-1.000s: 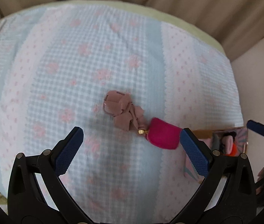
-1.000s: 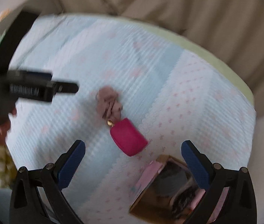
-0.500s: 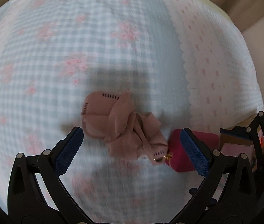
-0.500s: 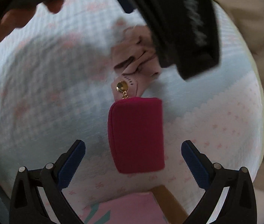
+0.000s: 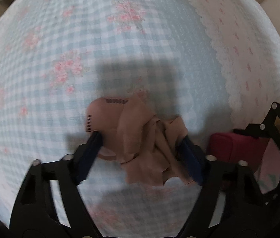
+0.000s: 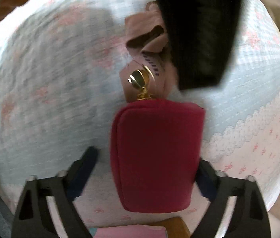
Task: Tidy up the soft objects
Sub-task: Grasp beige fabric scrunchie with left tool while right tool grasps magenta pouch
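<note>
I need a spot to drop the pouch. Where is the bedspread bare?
Bare: the checked bedspread left of and beyond the tan ribbon bundle. Crowded: around the magenta pouch, ribbon and pink box, where both grippers work.

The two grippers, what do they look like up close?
The left gripper and right gripper look alike: black angular linkage frames with cut-out slots and silver pivot pins. Each has two straight fingers faced with dark blue pads of ribbed texture. No cables, markings or sleeves show clearly.
</note>
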Available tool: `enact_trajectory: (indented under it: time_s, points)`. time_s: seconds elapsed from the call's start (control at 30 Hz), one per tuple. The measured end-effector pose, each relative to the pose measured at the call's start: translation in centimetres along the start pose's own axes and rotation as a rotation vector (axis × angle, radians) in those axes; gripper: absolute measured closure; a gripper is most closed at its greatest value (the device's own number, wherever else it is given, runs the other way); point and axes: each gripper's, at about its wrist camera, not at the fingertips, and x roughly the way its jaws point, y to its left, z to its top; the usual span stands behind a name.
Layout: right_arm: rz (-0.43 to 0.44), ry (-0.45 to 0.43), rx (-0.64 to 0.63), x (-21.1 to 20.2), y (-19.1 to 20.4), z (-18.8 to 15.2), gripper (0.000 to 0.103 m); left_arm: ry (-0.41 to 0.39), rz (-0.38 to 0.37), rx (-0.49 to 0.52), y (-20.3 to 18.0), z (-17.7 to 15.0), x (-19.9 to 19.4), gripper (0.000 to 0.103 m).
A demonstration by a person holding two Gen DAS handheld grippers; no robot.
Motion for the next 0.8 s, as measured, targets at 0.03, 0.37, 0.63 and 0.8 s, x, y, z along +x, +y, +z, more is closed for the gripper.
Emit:
enact_trajectory:
  time_s: [0.03, 0.37, 0.63, 0.8]
  points:
    - [0.004, -0.006, 0.007, 0.0, -0.2, 0.0, 0.031, -0.005, 0.017, 0.012, -0.1, -0.2, -0.1, 0.041]
    - [0.055, -0.065, 0.182, -2.5, -2.1, -0.1, 0.053, -0.039, 0.018, 0.033, 0.3, -2.0, -2.3, 0.069]
    - [0.111, -0.124, 0.402, -5.8, -3.8, -2.4, 0.059, -0.074, 0.026, -0.021, 1.6, -3.3, -5.7, 0.072]
    - [0.124, -0.179, 0.52, -9.2, -4.6, -4.1, 0.06, -0.113, 0.022, -0.058, 2.3, -4.6, -9.2, 0.072]
